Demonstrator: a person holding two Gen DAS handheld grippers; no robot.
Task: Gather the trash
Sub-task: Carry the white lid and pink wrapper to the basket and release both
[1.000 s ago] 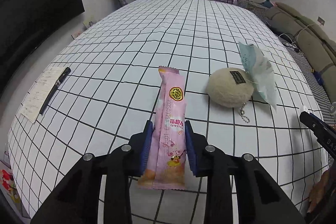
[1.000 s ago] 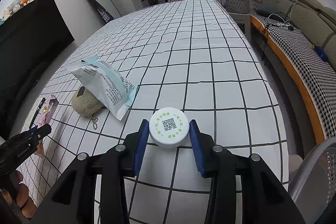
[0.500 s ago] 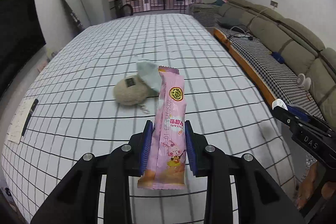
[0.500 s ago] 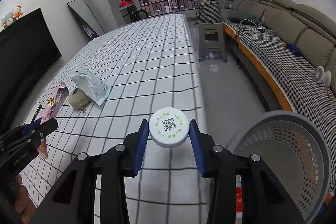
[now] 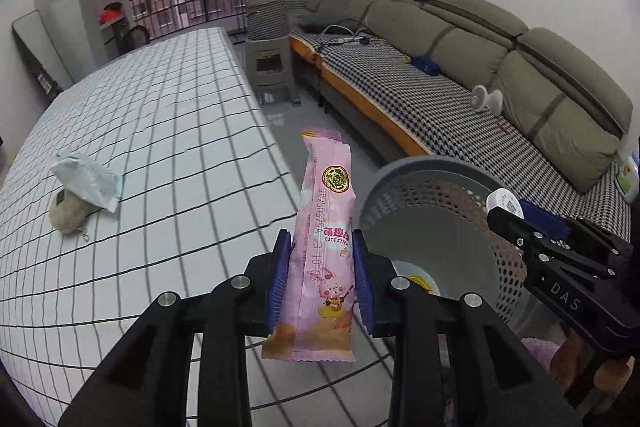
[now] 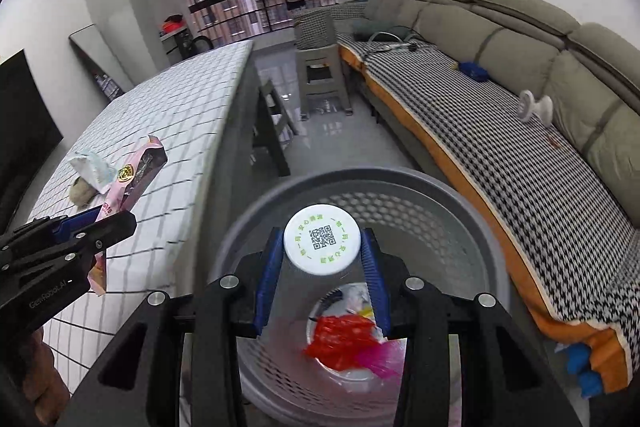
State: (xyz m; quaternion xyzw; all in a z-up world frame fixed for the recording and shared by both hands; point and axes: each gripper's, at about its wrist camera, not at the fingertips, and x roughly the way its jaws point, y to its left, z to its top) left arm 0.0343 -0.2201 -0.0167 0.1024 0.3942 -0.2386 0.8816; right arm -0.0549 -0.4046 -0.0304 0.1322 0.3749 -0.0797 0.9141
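Left tool (image 5: pixel 320 283): clenched on the pink snack wrapper (image 5: pixel 320 251), its blue pads pressing both long edges of the lower half; the wrapper stands nearly upright out of the jaws, top end leaning slightly left.
Left tool pose: held above the near edge of the counter (image 5: pixel 168 131), pointing forward and a little down, with the grey mesh bin (image 5: pixel 404 183) just to its right and lower.
Left tool, seen from the right wrist: at the left edge (image 6: pixel 100 223), over the counter's side, the wrapper (image 6: pixel 128 179) sticking up and away from it.
Right tool (image 6: pixel 322 267): clenched on the clear bottle with a white cap (image 6: pixel 322 245), the cap facing the camera with a QR code printed on it, the blue pads on either side just below the cap.
Right tool pose: directly over the bin's open mouth (image 6: pixel 460 203), pointing down into it; from the left wrist it shows at the right (image 5: pixel 516 215), its tip over the bin's far rim.
Bin contents: red (image 6: pixel 340 343) and pink scraps on the bottom, seen through the bottle.
Left on the counter: a pale blue-green packet (image 5: pixel 88 179) lying on a beige plush ball (image 5: pixel 66 213) with a keychain.
Surroundings: a grey-green sofa (image 5: pixel 460 39) along the right wall.
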